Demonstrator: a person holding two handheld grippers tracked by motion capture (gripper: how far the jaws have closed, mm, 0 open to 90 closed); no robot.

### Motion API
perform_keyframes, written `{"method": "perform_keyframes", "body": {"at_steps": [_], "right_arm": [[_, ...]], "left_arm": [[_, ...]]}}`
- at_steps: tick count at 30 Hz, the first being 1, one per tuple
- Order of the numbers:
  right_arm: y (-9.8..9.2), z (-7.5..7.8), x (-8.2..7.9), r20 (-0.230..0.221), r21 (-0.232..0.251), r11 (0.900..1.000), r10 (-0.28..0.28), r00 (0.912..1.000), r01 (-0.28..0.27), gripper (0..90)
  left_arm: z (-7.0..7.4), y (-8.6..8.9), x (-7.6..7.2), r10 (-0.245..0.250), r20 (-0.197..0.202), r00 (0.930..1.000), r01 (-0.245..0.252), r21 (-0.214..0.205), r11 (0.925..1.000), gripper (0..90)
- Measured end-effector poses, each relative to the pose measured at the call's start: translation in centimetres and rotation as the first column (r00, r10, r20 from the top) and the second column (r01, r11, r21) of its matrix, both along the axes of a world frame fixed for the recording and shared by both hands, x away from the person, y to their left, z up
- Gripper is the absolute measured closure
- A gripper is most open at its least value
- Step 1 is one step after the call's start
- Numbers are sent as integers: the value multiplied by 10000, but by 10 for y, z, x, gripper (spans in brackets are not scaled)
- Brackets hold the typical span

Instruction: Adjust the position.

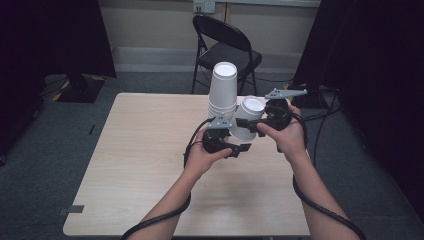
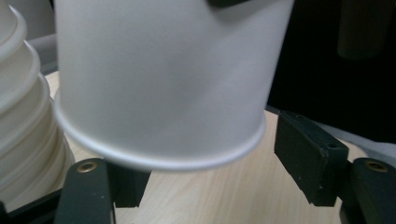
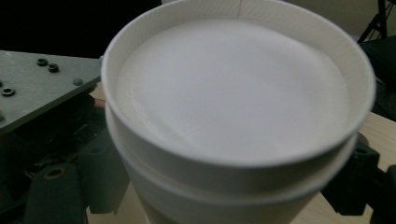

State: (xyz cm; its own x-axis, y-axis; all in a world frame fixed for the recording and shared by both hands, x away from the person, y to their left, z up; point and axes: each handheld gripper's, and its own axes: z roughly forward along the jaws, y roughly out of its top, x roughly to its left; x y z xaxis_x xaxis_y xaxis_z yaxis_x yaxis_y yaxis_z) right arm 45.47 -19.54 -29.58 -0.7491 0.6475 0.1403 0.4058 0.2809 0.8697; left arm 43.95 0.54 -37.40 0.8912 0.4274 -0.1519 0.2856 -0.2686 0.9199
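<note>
A tall stack of upturned white paper cups (image 1: 223, 87) stands on the wooden table (image 1: 150, 150) and shows at the left edge of the left gripper view (image 2: 21, 121). Just right of it, my right gripper (image 1: 248, 126) is shut on a short nest of two upturned cups (image 1: 252, 107), held tilted above the table. In the right gripper view their round base (image 3: 233, 88) faces the camera between my jaws (image 3: 224, 196). My left gripper (image 1: 241, 144) is open around the nest's lower rim (image 2: 163, 158). Its right pad (image 2: 308, 156) stands clear of the cup wall.
A black folding chair (image 1: 225, 45) stands beyond the table's far edge. Dark curtains hang at both sides. Cables trail from both grippers across the near table edge and over the floor at the right. The left gripper's grey plate (image 3: 37, 88) sits close beside the held cups.
</note>
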Motion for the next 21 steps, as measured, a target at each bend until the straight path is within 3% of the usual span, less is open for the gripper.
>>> {"method": "perform_keyframes", "body": {"at_steps": [8,15,21], "right_arm": [[2,0,1,-105,-143,9997,174,9998,-176,171],[0,-2,2,-309,74,9995,297,9991,-295,170],[-3,-6,4,-524,234,9989,411,9978,-400,169]], "left_arm": [[4,11,1,85,295,9995,-80,-173,9998,356],[5,16,1,44,639,9979,-43,-15,10000,439],[5,19,1,-154,630,9979,159,-78,9998,477]]}}
